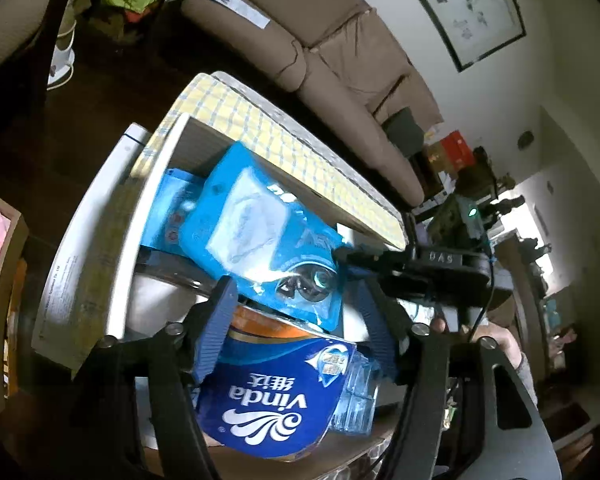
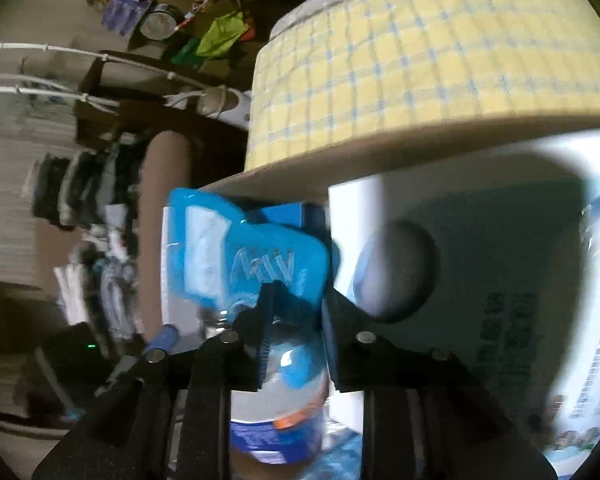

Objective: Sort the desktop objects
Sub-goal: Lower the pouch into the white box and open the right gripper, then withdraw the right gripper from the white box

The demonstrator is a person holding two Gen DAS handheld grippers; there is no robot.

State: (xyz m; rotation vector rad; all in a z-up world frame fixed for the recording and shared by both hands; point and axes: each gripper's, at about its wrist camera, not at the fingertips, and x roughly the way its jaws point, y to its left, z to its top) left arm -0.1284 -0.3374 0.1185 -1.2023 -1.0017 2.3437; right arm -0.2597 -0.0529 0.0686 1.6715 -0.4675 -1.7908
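A blue wet-wipes pack (image 1: 256, 224) with a white flap lies tilted in a white cardboard box (image 1: 168, 160). The right gripper (image 1: 340, 256) reaches in from the right and is shut on its lower end. In the right wrist view the pack (image 2: 252, 256) is clamped between the black fingers of the right gripper (image 2: 296, 308). My left gripper (image 1: 296, 300) is open, its blue-padded fingers either side of a blue Vinda tissue pack (image 1: 276, 392) below the wipes. A clear ribbed plastic item (image 1: 356, 396) lies beside the tissue pack.
A yellow checked cloth (image 1: 284, 136) covers the surface behind the box. A beige sofa (image 1: 340, 60) stands beyond it. A white printed carton wall (image 2: 480, 280) is close on the right in the right wrist view. A wooden box (image 1: 0, 300) is at far left.
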